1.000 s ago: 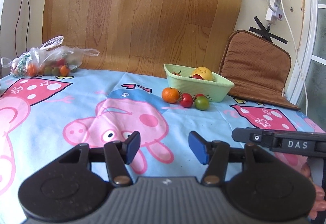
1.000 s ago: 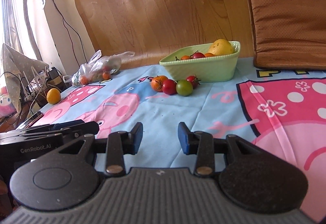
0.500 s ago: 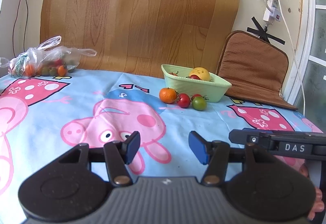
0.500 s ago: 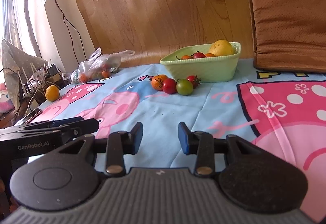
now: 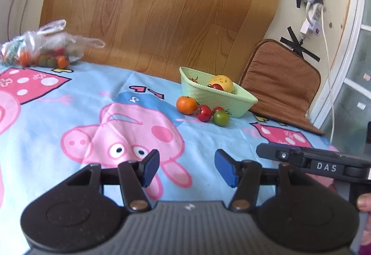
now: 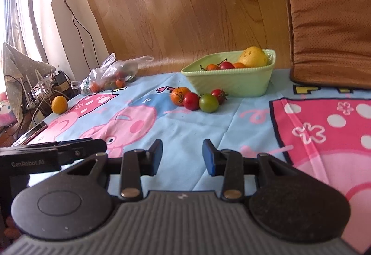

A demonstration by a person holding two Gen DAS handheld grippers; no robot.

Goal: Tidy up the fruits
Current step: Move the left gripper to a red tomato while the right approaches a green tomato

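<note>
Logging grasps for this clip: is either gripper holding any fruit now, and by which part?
Nothing is held. The left gripper and right gripper both stand open, with only the tablecloth showing between their fingers.

At the lower right of my left wrist view, the white letters "DAS" stand on the black body of my right gripper (image 5: 324, 162), which reaches in from the frame's right edge. At the lower left of my right wrist view, pale lettering reading "GenRobot.AI" stands on the black side of my left gripper (image 6: 34, 162). Yellow block letters show on the cartoon-pig tablecloth (image 6: 185, 129) at the right of that view, just under the brown cushion (image 6: 329, 30), but they are cut off and I cannot read them.
</note>
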